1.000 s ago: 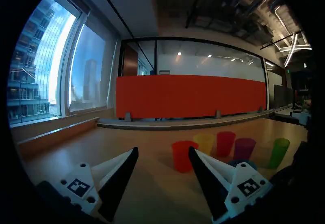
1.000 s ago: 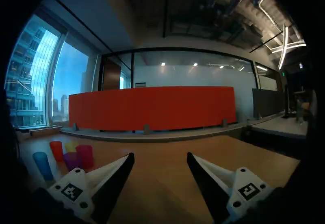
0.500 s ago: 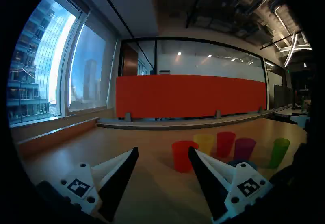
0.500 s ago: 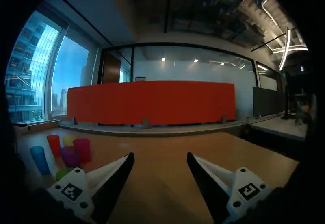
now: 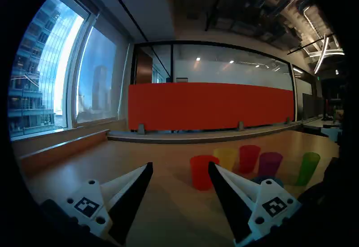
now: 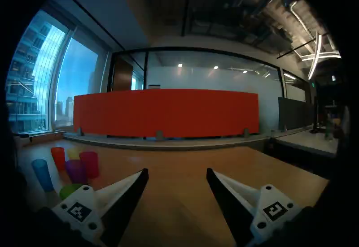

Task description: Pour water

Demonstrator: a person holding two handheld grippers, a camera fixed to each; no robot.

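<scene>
1. Table (image 5: 175, 211): wood-look top, smooth, satin sheen catching the window light.
2. Cups (image 5: 200, 171): translucent coloured plastic, smooth.
3. Left gripper (image 5: 180, 163) and right gripper (image 6: 177, 170) fingers (image 6: 242, 195): matt white plastic, black inner faces.
4. Red divider (image 5: 211, 106): flat matt, possibly fabric; too far to tell.
5. Partition wall (image 5: 224, 65) behind it: glossy glass.

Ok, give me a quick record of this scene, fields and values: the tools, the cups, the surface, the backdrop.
Tools: left tool open, holding nothing; right tool open, holding nothing
Cups: six, upright, grouped together: red cup, yellow cup, magenta cup, purple cup, green cup, blue cup
Nearest the left tool: red cup, ahead of it, untouched
Surface: wooden table
Backdrop: orange divider, windows
Water: cannot tell whether any cup holds some
</scene>
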